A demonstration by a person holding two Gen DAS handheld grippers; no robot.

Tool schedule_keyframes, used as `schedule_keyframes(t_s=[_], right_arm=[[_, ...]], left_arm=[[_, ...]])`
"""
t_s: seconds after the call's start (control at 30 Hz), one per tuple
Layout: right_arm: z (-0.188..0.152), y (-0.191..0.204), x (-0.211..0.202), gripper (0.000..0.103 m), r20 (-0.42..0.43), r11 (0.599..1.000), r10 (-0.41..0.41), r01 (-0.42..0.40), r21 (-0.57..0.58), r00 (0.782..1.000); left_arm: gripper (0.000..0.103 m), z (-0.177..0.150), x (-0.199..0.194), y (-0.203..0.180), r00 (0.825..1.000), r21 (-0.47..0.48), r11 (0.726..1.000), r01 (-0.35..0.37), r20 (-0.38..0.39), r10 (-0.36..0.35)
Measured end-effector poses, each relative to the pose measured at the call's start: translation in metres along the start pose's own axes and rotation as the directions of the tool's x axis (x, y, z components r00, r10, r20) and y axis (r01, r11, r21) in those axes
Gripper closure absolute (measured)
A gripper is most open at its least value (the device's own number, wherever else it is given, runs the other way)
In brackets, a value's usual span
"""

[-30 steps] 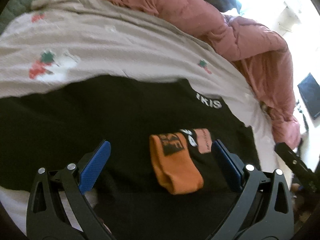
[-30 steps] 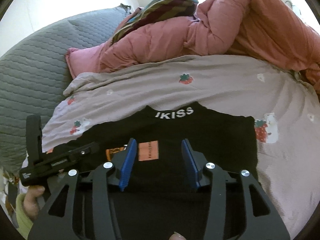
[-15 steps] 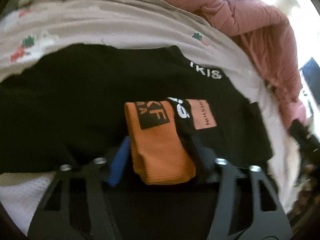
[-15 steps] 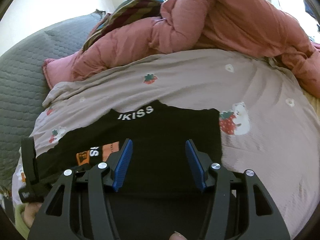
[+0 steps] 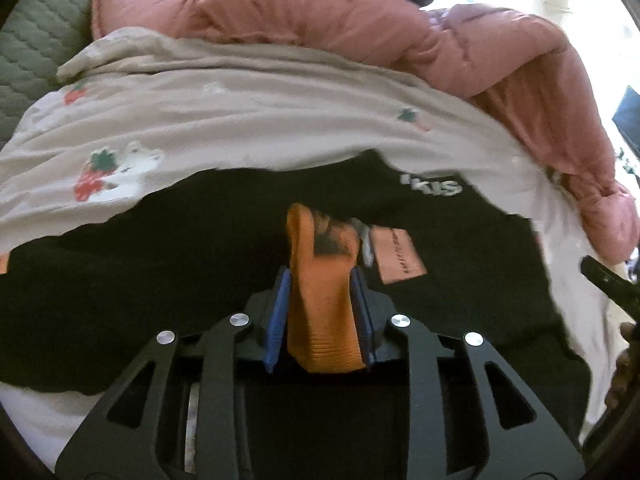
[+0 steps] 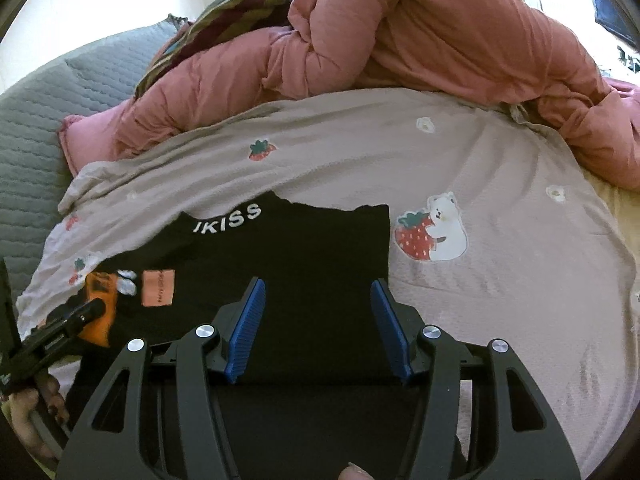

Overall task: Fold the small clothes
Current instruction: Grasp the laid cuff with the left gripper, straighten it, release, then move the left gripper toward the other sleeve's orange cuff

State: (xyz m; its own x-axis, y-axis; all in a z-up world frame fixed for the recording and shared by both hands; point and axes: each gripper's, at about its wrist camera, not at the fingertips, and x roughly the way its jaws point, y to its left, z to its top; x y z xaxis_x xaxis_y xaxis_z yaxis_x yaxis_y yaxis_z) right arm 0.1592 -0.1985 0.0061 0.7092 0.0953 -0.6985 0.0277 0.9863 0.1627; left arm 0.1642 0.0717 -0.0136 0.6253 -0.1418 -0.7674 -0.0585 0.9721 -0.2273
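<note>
My left claw (image 5: 320, 312) has just been closing, now clamped on the orange sock (image 5: 324, 300); fold can start. Right claw (image 6: 316, 328) apart, empty.

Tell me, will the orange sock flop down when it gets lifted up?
Probably yes. The orange sock is soft knit, already bent where the left gripper has just closed on it, so its free end would likely droop. It looks light and thin. The ribbed cloth should not slip easily from the blue pads.
</note>
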Motion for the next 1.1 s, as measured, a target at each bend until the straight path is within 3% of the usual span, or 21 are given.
schedule_keyframes(t_s=[0.23,0.33,0.53,0.7,0.87,0.97,1.1], right_arm=[[-0.007,0.013,0.013,0.049,-0.032,0.999,-0.002,0.0,-0.051,0.999],[-0.008,0.02,0.017,0.049,-0.04,0.997,0.005,-0.008,-0.074,0.999],[-0.01,0.031,0.024,0.049,-0.066,0.993,0.028,-0.035,-0.113,0.997],[-0.018,0.04,0.035,0.049,-0.119,0.984,0.024,-0.044,-0.173,0.993],[-0.026,0.034,0.052,0.049,-0.175,0.984,-0.018,-0.013,-0.179,0.984],[-0.035,0.02,0.071,0.048,-0.241,0.984,-0.099,0.059,-0.168,0.965],[-0.038,0.012,0.072,0.048,-0.239,0.99,-0.071,0.039,-0.136,0.968]], left_arm=[[0.078,0.01,-0.017,0.026,0.998,-0.067,0.998,-0.011,0.057,0.015],[0.078,0.009,-0.019,0.02,0.998,-0.055,0.998,-0.006,0.06,0.009],[0.075,-0.005,0.002,-0.011,0.998,0.024,0.998,0.056,-0.03,-0.056],[0.065,-0.017,0.028,-0.015,0.992,0.059,0.998,0.021,-0.124,-0.013],[0.06,-0.02,0.031,-0.017,0.992,0.089,0.996,0.009,-0.129,0.003],[0.058,-0.021,0.032,-0.017,0.991,0.091,0.996,0.008,-0.131,0.004],[0.055,-0.021,0.031,-0.015,0.991,0.087,0.996,0.014,-0.131,-0.002]])
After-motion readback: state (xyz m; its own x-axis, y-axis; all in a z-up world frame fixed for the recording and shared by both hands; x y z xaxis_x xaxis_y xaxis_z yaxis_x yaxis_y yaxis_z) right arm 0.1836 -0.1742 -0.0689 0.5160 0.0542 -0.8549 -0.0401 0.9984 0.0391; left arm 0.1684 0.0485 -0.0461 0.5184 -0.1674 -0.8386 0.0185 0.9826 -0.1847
